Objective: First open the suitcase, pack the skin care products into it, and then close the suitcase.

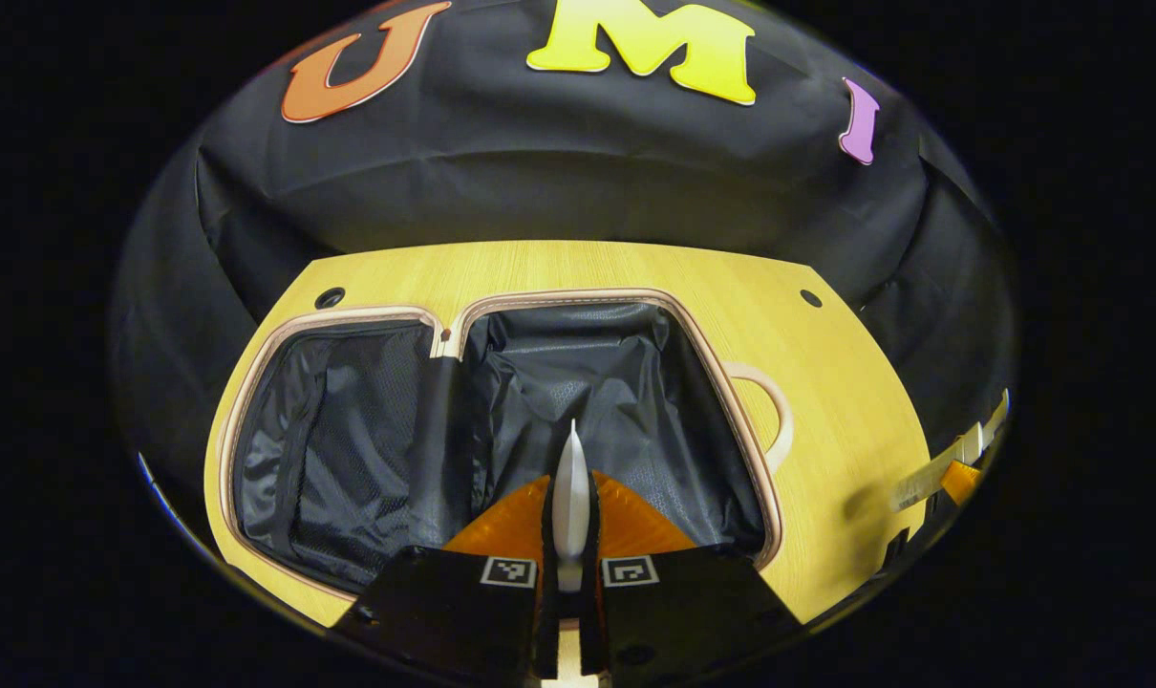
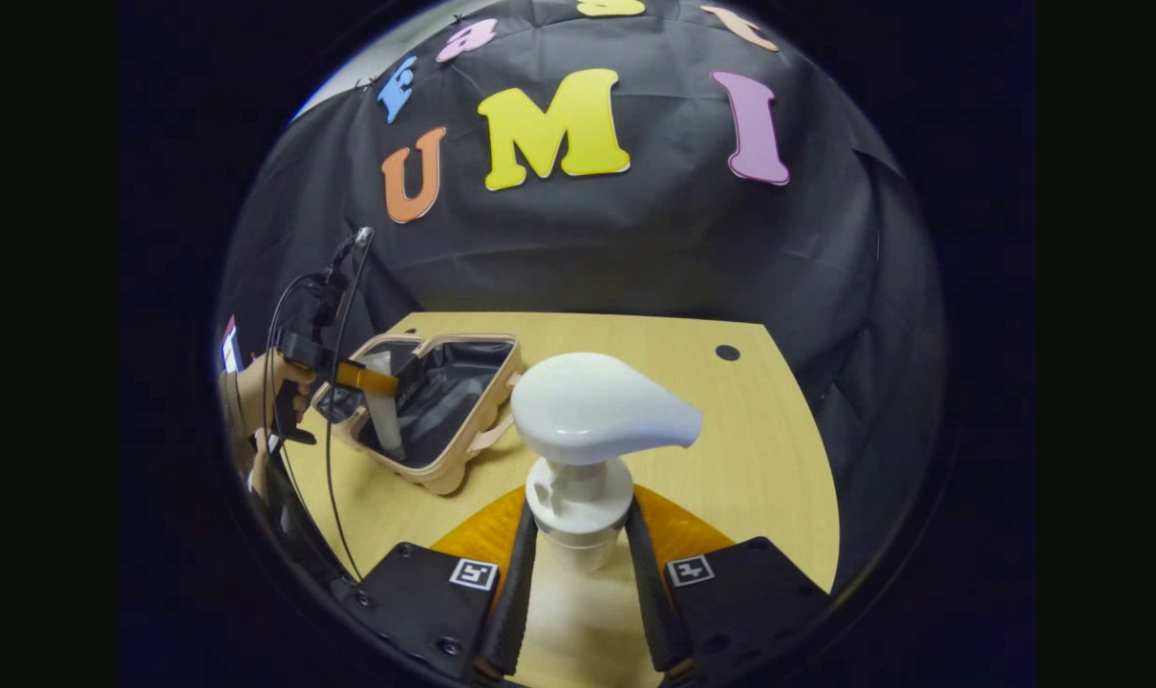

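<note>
So the suitcase (image 1: 502,420) is lying open flat on the wooden tabletop (image 1: 855,401), both halves showing their black lining, with a pinkish-tan rim running round the edge and a loop handle (image 1: 777,406) sticking out at about 3 o'clock in the left gripper view. The left half has a mesh divider, the right half is just crinkly dark fabric. The left gripper (image 1: 570,535) sits over the near edge of that right half, its fingers squeezed in tight on a slim white tube (image 1: 570,487), seen edge-on with the tapered end pointing away from the camera. In the right gripper view you can see the same thing from off to the side, over at 9 o'clock: a hand (image 2: 258,392) holds the left gripper (image 2: 387,382), and the white tube (image 2: 384,406) hangs down into the open suitcase (image 2: 444,401). Closer in, the right gripper (image 2: 578,535) is pinching a pump bottle (image 2: 583,516) by its neck, one finger on each side just under the collar, with the big white pump head (image 2: 602,406) pointing off toward 3 o'clock. That bottle is well apart from the suitcase, above bare tabletop (image 2: 731,449). There's a small dark hole (image 2: 727,353) in the tabletop back near the far edge.
</note>
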Tool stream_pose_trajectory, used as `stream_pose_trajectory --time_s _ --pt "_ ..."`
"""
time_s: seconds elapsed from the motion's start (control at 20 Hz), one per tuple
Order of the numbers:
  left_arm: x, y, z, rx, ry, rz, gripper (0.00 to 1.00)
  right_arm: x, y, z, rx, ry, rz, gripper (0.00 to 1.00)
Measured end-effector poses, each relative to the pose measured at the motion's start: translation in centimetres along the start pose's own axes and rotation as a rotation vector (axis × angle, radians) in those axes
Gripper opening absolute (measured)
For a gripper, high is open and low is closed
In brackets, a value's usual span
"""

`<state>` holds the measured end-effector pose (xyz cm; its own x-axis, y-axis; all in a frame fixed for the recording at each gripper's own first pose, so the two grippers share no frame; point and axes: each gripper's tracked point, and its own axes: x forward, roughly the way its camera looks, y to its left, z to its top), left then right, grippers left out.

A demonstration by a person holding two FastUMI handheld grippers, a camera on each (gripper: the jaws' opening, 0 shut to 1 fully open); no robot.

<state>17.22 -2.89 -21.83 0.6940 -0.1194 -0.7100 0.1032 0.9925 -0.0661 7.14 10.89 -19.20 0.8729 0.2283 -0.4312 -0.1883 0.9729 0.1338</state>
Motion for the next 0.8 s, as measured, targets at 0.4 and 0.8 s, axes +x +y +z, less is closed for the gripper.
stream_pose_trajectory --time_s 0.4,0.8 --pt "4.2 1.3 1.7 -0.064 0.043 -0.009 0.11 -0.9 0.1 -0.3 -0.035 0.016 -0.029 0.47" --pt "8.8 1.2 1.8 -0.019 0.07 0.029 0.11 -1.2 1.8 0.0 -0.073 0.064 -0.01 0.47"
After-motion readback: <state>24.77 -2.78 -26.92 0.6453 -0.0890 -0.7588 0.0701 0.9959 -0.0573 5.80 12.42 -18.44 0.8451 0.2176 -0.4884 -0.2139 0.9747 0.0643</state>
